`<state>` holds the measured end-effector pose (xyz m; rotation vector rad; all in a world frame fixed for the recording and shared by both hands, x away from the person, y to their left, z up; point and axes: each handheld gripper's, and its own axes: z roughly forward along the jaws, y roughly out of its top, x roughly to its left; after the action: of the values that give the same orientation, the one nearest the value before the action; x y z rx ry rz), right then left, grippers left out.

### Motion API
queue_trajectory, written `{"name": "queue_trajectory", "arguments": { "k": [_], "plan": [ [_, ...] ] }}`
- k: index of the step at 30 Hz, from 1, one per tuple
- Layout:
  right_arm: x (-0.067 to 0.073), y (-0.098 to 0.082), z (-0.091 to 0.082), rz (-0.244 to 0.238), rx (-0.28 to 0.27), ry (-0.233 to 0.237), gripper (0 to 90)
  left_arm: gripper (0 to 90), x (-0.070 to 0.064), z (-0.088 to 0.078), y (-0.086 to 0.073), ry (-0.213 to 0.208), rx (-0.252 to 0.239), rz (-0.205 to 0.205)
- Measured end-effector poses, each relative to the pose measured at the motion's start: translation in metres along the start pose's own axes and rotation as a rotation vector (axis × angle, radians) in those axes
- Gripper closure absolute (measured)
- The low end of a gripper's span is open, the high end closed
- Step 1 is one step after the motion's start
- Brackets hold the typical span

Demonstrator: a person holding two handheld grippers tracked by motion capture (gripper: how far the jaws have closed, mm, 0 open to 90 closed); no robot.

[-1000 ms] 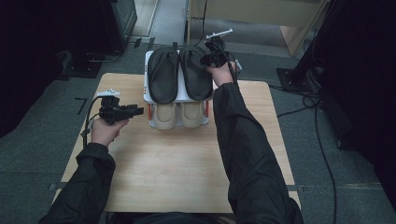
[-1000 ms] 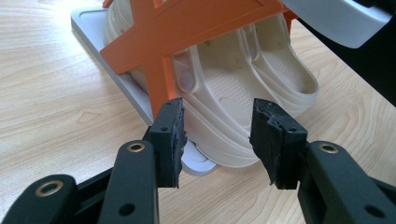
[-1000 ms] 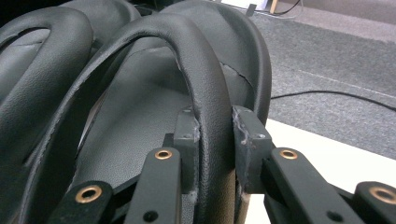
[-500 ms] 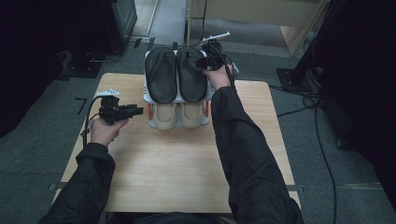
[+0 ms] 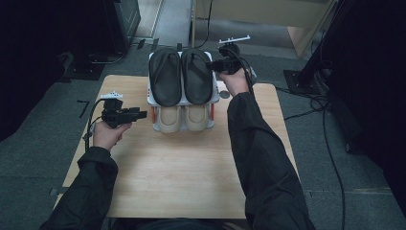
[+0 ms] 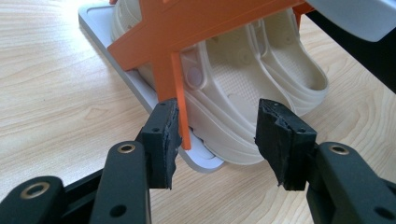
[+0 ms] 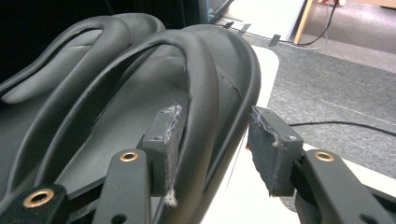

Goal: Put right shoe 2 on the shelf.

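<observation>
A pair of black flip-flops (image 5: 182, 75) lies side by side, soles down, on the top tier of a small white shoe rack (image 5: 216, 94) at the far edge of the surface (image 5: 182, 177). The right tongs (image 5: 210, 65) have just been opening; the right flip-flop's strap and rim sit between their parted pads, no longer clamped. The left tongs (image 5: 141, 114) stand apart, empty, beside the beige clogs (image 5: 184, 117) below.

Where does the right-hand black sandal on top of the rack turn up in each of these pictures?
High view: right black sandal, upper middle, on the rack's top shelf.
Left gripper view: not in it.
Right gripper view: right black sandal, its strap between the open jaws.
Shared landmark: the white rack.
</observation>
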<state>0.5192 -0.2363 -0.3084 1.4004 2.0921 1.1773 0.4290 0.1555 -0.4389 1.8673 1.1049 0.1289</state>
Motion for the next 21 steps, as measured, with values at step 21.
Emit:
{"name": "queue_trajectory", "arguments": {
  "k": [21],
  "plan": [
    [-0.02,-0.05,-0.04,-0.042,-0.046,0.045,53.5,46.6,0.0,0.003,-0.003,0.008,0.011,0.01]
  ]
}}
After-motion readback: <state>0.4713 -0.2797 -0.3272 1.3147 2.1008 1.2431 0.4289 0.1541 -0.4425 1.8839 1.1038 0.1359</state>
